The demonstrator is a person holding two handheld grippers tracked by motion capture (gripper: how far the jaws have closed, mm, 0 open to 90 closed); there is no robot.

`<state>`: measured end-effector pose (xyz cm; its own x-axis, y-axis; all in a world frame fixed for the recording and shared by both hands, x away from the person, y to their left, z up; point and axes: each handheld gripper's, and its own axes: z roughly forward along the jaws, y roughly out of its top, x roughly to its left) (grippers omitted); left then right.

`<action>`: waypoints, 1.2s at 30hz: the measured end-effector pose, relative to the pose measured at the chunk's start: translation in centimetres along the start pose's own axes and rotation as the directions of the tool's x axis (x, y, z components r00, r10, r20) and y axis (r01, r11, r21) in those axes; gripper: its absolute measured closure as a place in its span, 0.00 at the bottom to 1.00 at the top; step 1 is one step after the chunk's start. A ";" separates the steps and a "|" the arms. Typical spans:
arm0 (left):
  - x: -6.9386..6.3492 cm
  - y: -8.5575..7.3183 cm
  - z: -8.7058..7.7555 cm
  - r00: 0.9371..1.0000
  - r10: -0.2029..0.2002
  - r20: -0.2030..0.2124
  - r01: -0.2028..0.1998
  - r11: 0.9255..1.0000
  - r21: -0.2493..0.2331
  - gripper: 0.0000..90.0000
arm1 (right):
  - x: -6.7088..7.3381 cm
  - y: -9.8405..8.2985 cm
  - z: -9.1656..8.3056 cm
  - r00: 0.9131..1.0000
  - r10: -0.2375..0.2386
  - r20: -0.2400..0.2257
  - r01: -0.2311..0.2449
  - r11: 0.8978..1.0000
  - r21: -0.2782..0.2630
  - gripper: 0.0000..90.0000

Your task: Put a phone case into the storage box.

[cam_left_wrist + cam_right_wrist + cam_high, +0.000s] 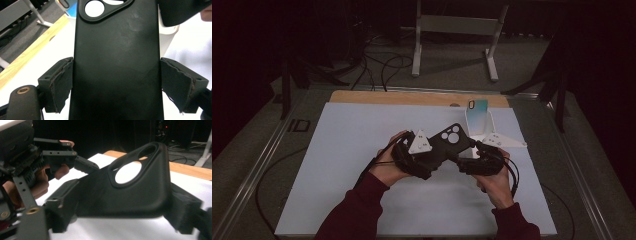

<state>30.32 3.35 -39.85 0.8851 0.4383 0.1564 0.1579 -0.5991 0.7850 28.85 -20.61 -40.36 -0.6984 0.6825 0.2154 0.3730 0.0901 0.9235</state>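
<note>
Left gripper view looks along a black phone case (pixel 116 65) standing lengthwise between its two jaws, both pads pressed to the case's long edges, camera cutout at the far end. High view shows the left gripper (pixel 424 157) and right gripper (pixel 472 155) above the white table (pixel 352 150). Right gripper view has the case's cutout end between its jaws, wide apart; contact there is unclear.

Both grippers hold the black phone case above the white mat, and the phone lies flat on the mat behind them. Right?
Not quite. The phone stands upright in a white stand, as the high view shows. The rest holds: the left gripper and right gripper hold the black case above the mat.
</note>
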 end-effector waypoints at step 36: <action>0.3 -0.3 0.6 0.996 -0.057 0.064 0.059 0.997 -0.040 0.10 | 0.8 1.1 -0.4 0.992 0.024 -0.125 -0.023 1.000 0.013 0.95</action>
<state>30.81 3.21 -40.40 0.9009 0.4277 0.0732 0.1925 -0.5451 0.8160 28.47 -20.24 -39.07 -0.7598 0.5889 0.2757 0.3966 0.0837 0.9142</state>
